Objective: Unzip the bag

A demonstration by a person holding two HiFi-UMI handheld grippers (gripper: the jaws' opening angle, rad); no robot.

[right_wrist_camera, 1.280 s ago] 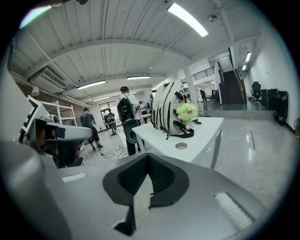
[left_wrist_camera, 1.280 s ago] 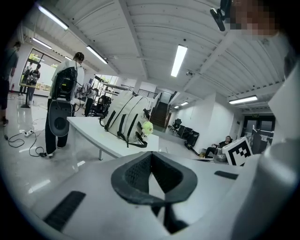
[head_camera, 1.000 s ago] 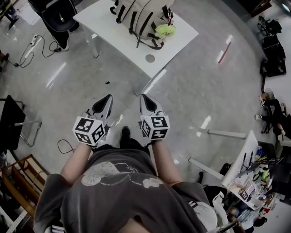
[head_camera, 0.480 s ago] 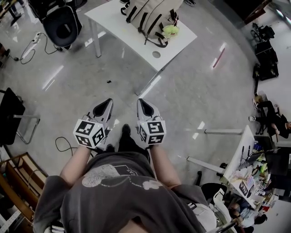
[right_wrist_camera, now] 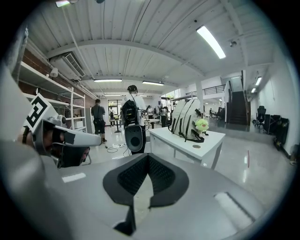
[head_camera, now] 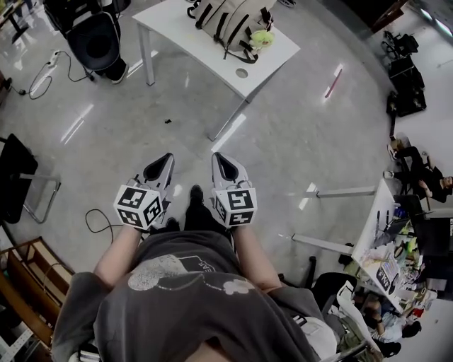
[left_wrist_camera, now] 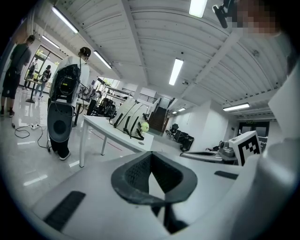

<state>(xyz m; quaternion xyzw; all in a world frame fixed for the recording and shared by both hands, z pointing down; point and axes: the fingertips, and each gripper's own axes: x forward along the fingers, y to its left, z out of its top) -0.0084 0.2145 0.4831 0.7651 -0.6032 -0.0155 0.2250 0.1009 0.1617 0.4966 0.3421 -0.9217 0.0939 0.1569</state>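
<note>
The person holds both grippers side by side in front of the waist, above the grey floor (head_camera: 297, 134); the left gripper (head_camera: 163, 160) has its jaws together at the tips with nothing between them, as its own view shows (left_wrist_camera: 151, 154); the right gripper (head_camera: 224, 160) is likewise closed and empty (right_wrist_camera: 147, 154); one dark shoe (head_camera: 195, 193) shows between them. Further off stands the white table (head_camera: 205, 44), well apart from both grippers; on it rests the bag (head_camera: 230, 18), a pale backpack with dark straps, cut off by the top edge of the head view; what it holds cannot be seen; a green plush toy (head_camera: 262, 39) hangs at its side, and a small round disc (head_camera: 242, 73) lies on the tabletop near the corner. A black office chair (head_camera: 95, 39) stands left of the table. Compared with a second ago, the table and bag sit higher and smaller in the head view; the grippers keep nearly the same place and the same closed jaws.
</note>
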